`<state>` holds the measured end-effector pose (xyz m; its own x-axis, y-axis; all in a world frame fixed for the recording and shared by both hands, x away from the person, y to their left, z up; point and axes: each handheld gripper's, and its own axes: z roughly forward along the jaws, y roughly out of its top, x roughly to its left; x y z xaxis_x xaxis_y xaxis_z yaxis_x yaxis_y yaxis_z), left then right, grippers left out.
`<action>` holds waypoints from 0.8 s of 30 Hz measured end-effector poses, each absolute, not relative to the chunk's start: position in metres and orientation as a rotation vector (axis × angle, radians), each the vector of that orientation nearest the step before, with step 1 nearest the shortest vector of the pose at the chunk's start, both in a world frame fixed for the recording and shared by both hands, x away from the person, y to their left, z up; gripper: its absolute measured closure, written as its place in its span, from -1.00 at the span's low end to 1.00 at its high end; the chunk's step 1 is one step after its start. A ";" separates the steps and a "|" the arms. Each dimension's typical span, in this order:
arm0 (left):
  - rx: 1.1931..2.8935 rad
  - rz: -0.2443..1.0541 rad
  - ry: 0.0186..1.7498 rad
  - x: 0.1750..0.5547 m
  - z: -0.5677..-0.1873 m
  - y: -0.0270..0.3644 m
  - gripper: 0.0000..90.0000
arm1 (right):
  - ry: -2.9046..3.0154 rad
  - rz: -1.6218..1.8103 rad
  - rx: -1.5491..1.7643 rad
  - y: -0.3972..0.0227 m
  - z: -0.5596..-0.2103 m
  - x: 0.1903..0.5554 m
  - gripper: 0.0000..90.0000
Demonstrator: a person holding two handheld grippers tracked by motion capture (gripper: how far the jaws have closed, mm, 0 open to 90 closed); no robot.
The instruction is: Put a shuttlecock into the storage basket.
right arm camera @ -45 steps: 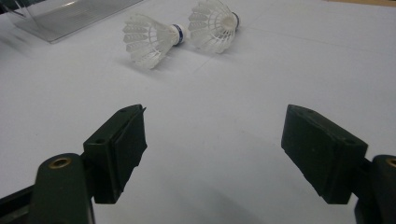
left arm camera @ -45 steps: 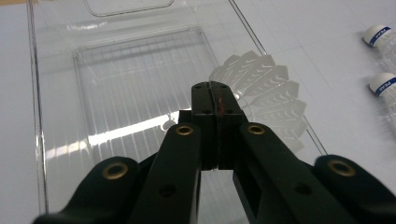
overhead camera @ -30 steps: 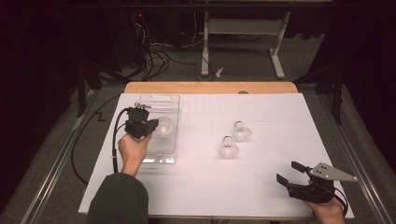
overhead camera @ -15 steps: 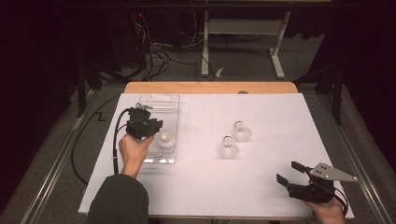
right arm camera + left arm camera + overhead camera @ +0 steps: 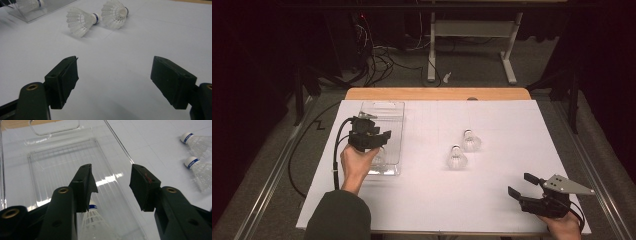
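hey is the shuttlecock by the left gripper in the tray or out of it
In. The shuttlecock lies on the clear tray floor, below the left gripper, whose jaws have just been opening and hold nothing.

My left gripper [image 5: 379,138]: black, trailing black cable, dark olive sleeve. My right gripper [image 5: 523,186]: black, grey triangular plate.

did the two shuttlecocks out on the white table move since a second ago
No. The two shuttlecocks lie in the same spot, midway across the table, right of the clear tray, as in the earlier high views.

White table [image 5: 492,210], clear tray [image 5: 382,112], shuttlecocks [image 5: 457,158]
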<state>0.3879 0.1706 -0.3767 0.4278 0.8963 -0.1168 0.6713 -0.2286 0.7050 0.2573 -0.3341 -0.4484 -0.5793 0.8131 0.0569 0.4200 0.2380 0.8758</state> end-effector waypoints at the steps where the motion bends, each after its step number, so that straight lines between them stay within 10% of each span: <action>1: 1.984 0.414 1.319 0.387 -0.377 0.171 0.15 | 2.105 1.290 1.130 -0.334 -0.448 0.257 -0.51; 24: 1.959 0.413 1.295 0.372 -0.376 0.174 0.00 | 2.102 1.293 1.133 -0.334 -0.448 0.257 -0.51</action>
<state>0.3716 0.1739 -0.3763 0.4386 0.8896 -0.1276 0.6515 -0.2170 0.7269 0.2573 -0.3344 -0.4485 -0.5782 0.8137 0.0593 0.4202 0.2348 0.8765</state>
